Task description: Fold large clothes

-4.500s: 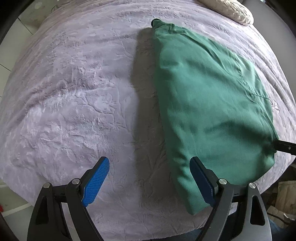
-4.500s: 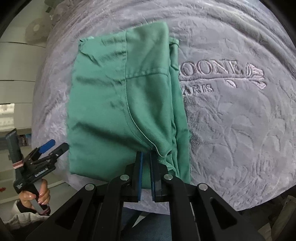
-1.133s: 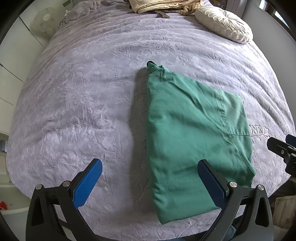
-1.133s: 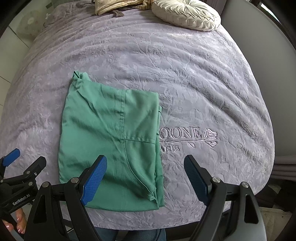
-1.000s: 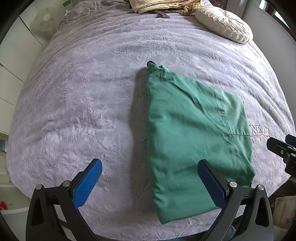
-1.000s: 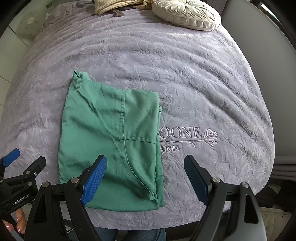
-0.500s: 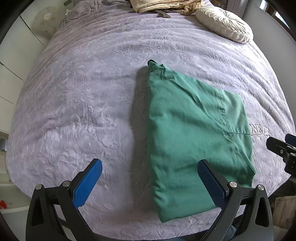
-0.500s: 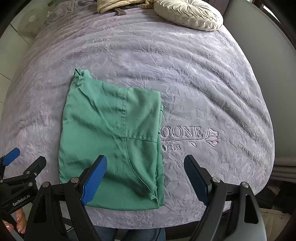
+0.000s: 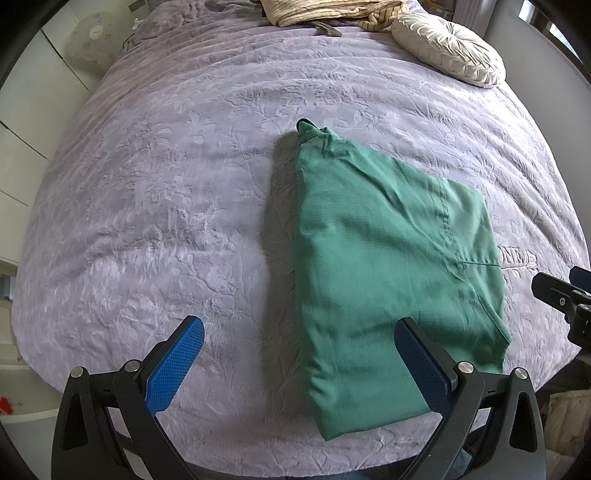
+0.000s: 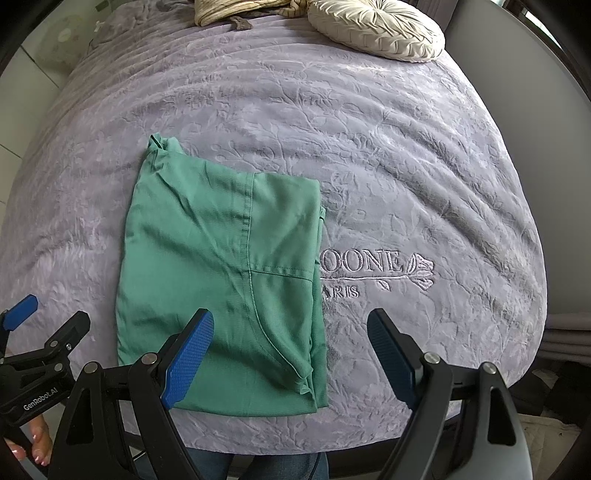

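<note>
A green garment [image 9: 380,273] lies folded into a flat rectangle on the lilac bedspread [image 9: 166,184], near the bed's front edge. It also shows in the right wrist view [image 10: 221,280]. My left gripper [image 9: 295,362] is open and empty, held above the garment's near left corner. My right gripper [image 10: 291,350] is open and empty, held above the garment's near right corner. The left gripper also shows at the left edge of the right wrist view [image 10: 40,332].
A round cream cushion [image 10: 376,29] lies at the far right of the bed. A striped beige cloth [image 9: 325,11] lies at the far end. Embroidered lettering [image 10: 369,266] marks the bedspread right of the garment. White cabinets [image 9: 22,140] stand to the left.
The right gripper has opened and let go of the garment's near edge. Both grippers have pulled back and up. The garment lies still, folded.
</note>
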`<move>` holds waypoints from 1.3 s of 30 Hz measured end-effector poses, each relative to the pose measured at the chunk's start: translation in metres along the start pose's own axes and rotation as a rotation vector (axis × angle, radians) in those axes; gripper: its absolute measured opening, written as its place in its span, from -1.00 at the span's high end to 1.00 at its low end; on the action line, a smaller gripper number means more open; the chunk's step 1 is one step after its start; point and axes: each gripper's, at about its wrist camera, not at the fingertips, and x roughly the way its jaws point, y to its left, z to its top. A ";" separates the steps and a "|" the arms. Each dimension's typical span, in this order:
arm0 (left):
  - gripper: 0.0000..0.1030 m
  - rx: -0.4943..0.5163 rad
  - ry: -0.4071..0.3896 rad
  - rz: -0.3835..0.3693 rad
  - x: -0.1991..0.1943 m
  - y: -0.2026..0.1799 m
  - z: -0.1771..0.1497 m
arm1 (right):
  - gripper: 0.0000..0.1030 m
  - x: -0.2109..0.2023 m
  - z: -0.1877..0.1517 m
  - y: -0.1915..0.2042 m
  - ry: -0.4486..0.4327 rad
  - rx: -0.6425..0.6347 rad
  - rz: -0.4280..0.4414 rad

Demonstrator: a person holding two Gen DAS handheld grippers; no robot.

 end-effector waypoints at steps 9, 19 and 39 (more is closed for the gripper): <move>-1.00 0.002 0.000 0.000 0.000 0.001 -0.001 | -0.70 0.000 -0.002 0.001 0.002 -0.002 -0.001; -1.00 -0.004 0.001 0.001 0.000 0.005 -0.002 | -0.70 0.000 -0.005 0.002 0.005 -0.003 0.000; -1.00 -0.007 0.002 0.002 0.001 0.004 -0.003 | -0.70 0.002 -0.006 0.000 0.015 -0.009 0.007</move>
